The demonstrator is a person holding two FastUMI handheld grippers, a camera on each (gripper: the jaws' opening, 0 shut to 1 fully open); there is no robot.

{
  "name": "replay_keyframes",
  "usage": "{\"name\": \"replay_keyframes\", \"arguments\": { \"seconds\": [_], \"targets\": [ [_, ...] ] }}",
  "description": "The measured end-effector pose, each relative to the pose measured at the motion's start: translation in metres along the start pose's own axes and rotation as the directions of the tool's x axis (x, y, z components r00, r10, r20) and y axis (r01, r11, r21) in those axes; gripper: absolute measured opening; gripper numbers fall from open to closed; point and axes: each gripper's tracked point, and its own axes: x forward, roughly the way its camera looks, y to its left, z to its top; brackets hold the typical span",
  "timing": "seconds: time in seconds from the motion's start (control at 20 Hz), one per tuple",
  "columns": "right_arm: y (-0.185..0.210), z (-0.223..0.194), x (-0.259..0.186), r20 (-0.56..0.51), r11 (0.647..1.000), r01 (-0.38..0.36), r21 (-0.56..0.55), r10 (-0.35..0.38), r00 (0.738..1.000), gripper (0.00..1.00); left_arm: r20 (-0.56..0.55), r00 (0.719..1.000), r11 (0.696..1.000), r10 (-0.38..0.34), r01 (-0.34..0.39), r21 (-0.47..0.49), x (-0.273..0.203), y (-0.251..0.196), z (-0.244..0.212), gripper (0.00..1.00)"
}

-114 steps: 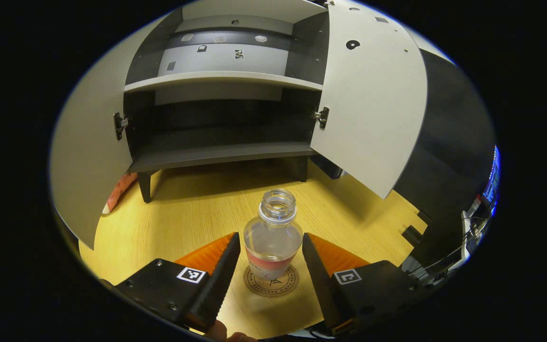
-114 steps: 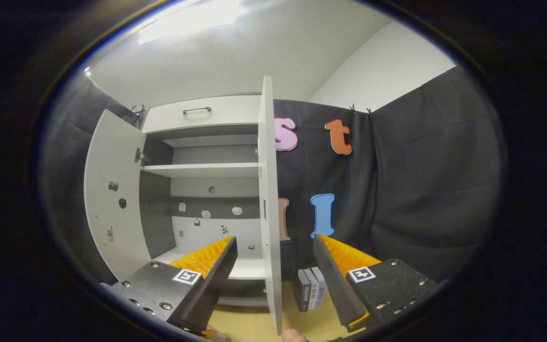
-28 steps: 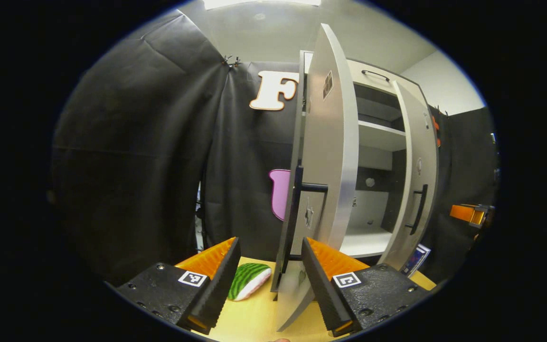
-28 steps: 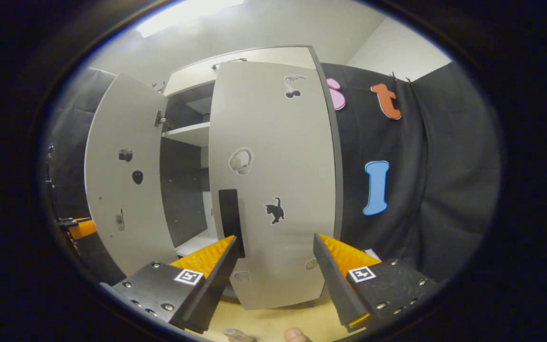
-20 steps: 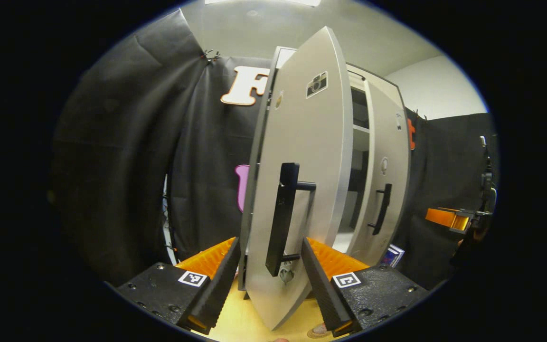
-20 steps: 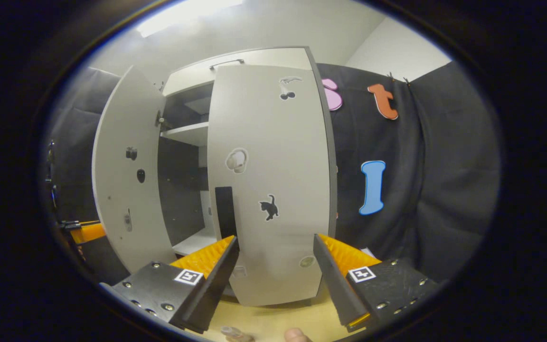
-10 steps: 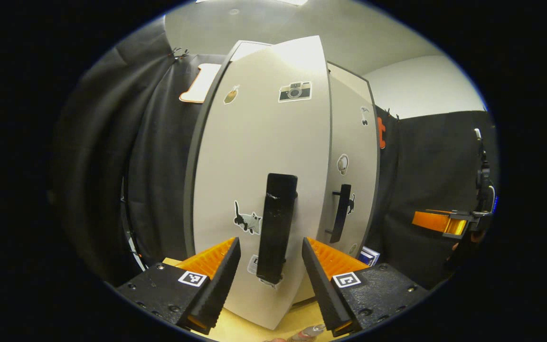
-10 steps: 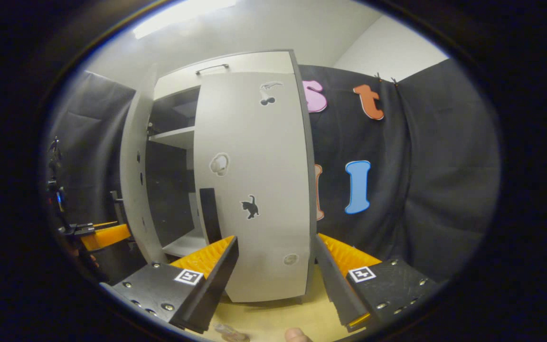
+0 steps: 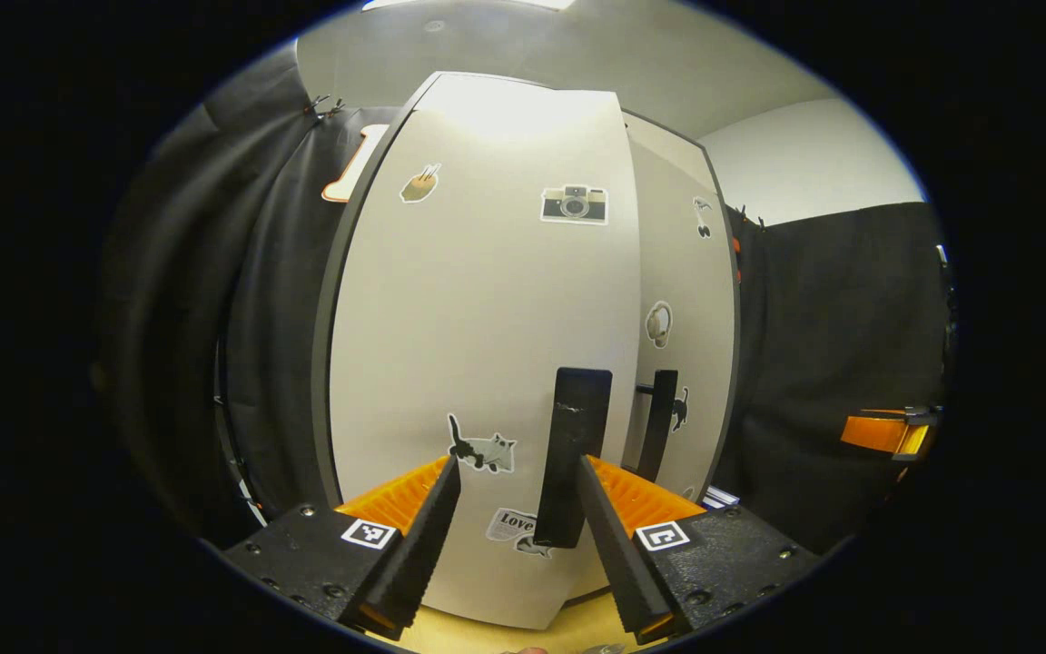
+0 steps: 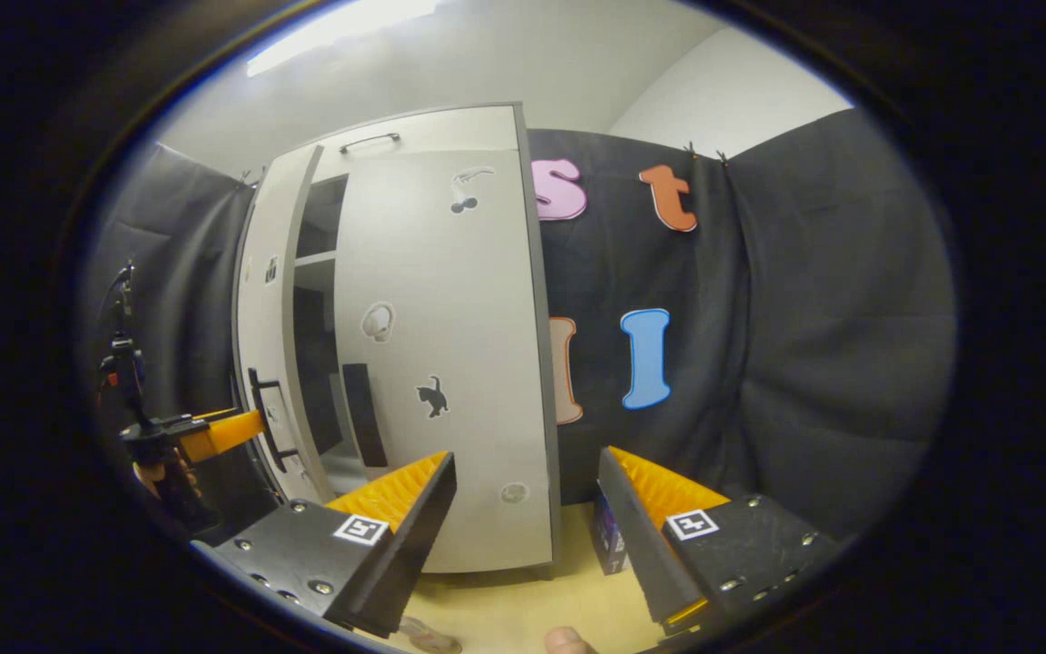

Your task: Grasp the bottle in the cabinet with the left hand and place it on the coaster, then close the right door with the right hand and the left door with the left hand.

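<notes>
The grey cabinet's left door point(image 9: 478, 345), dotted with stickers, stands almost flush in the left gripper view. Its black handle point(image 9: 573, 450) hangs just above my open left gripper point(image 9: 509, 513), lower end between the fingers. The right door point(image 9: 682, 327) with its own handle point(image 9: 662, 422) sits beyond it. In the right gripper view the right door point(image 10: 450, 363) is pushed to, while the left door point(image 10: 264, 336) is still ajar, a dark gap with a shelf between them. My right gripper point(image 10: 527, 513) is open and held back from the door. The bottle's clear top point(image 10: 432, 640) peeks at the bottom edge.
The cabinet stands on a wooden table point(image 10: 505, 599). A blue box point(image 10: 609, 536) sits by the cabinet's right side. The left gripper point(image 10: 205, 434) shows far left by the left door's handle; the right gripper point(image 9: 886, 434) shows far right. A fingertip point(image 10: 564, 640) is at the bottom edge.
The left door has swung from wide open to nearly flush, with my left gripper following it. The right door has gone to, and my right gripper has drawn back to the right.
</notes>
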Motion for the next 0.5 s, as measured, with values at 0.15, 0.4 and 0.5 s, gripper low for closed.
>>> {"name": "replay_keyframes", "arguments": {
  "seconds": [0.15, 0.4, 0.5],
  "targets": [
    [-0.005, 0.002, -0.001, 0.005, 1.000, 0.006, -0.004, -0.006, 1.000, 0.96, -0.007, 1.000, 1.000, 0.006, -0.006, -0.003, 0.010, -0.001, -0.002, 0.81],
    [-0.010, 0.003, 0.000, 0.010, 1.000, 0.004, 0.000, -0.004, 1.000, 0.96, -0.016, 1.000, 1.000, 0.007, -0.007, 0.015, 0.030, -0.006, -0.003, 0.81],
    [-0.013, 0.003, 0.002, 0.009, 1.000, 0.006, -0.004, -0.006, 1.000, 0.96, -0.018, 1.000, 1.000, 0.008, -0.008, 0.002, 0.037, -0.007, -0.004, 0.81]
  ]
}}
